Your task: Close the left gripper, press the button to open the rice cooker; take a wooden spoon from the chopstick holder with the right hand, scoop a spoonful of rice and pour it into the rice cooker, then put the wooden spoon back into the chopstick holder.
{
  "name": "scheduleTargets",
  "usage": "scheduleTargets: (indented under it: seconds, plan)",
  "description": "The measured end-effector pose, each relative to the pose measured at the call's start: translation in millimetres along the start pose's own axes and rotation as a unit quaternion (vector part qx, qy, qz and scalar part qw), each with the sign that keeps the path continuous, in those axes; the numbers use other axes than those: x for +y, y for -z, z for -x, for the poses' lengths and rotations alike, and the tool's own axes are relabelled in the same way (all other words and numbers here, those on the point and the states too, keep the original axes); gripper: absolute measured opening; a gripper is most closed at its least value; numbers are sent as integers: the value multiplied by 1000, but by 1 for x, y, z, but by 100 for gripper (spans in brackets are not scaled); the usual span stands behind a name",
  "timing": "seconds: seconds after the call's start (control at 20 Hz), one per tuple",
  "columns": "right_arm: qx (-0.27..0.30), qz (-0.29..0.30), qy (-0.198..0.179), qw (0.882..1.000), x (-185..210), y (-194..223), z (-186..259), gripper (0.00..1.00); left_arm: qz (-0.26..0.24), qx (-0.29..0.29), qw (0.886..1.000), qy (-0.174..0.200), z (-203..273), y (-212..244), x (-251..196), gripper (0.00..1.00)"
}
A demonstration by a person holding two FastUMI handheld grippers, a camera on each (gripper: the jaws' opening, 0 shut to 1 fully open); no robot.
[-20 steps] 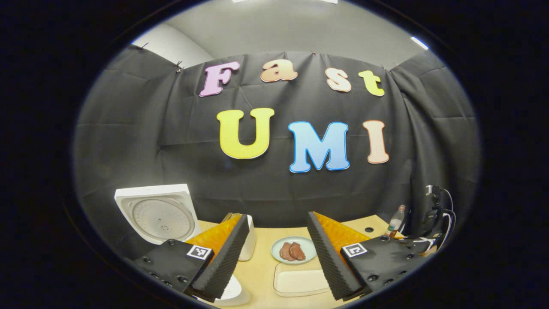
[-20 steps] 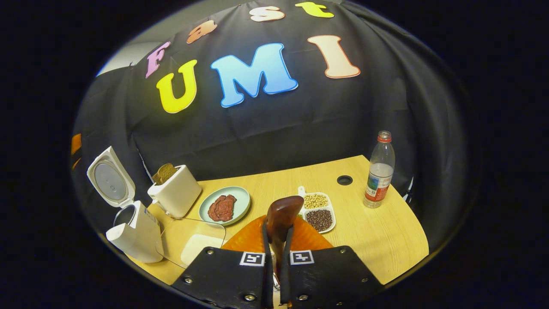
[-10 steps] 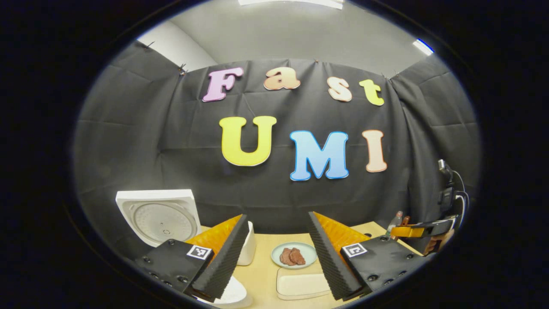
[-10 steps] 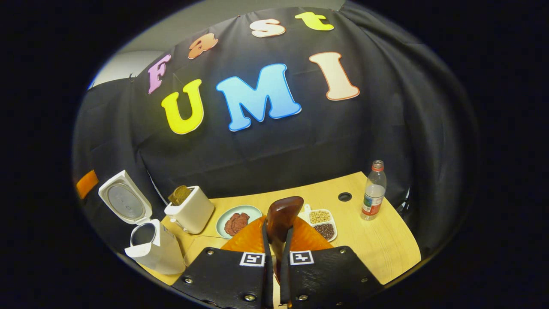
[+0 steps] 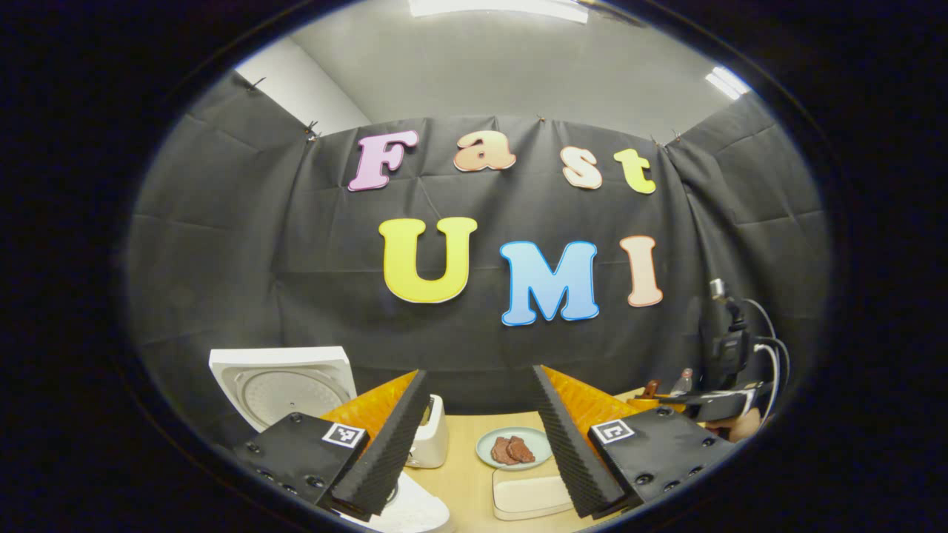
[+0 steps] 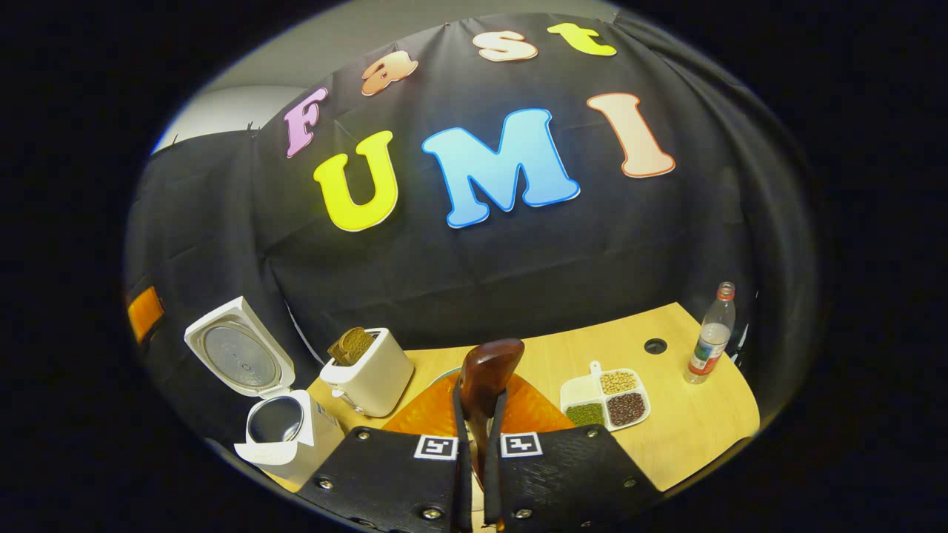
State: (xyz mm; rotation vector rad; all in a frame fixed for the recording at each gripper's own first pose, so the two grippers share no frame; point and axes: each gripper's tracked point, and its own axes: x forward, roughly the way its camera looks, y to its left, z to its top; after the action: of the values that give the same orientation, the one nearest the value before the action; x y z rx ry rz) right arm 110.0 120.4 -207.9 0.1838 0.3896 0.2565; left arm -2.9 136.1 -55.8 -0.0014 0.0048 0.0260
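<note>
The right hand-held gripper (image 6: 478, 437) clamps the wooden spoon (image 6: 485, 374) above the bench (image 6: 689, 422); the left hand-held gripper (image 5: 474, 437) stands wide open, empty.

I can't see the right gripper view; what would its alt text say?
The right gripper is shut on a wooden spoon above a wooden table. To the left stand an open rice cooker and a toaster; a divided dish and bottle sit right.
</note>
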Motion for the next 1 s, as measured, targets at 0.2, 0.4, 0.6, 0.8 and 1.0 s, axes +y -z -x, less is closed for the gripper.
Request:
scheduleTargets:
  seconds: [0.2, 0.4, 0.6, 0.8, 1.0]
  plan:
    - [25, 18, 12, 999, 12, 36, -35, 7, -4, -15, 1000, -6, 1, -6, 19, 92]
    - [43, 57, 37, 997, 13, 70, -68, 7, -9, -15, 1000, -8, 2, -2, 38, 92]
    - [54, 102, 59, 992, 12, 93, -93, 7, -23, -4, 1000, -17, 5, 5, 64, 92]
    - [66, 114, 52, 990, 31, 115, -102, 7, -15, 2, 999, -37, 9, 15, 88, 92]
    - [75, 70, 22, 994, 60, 129, -97, 7, -11, 6, 999, -50, 11, 20, 101, 92]
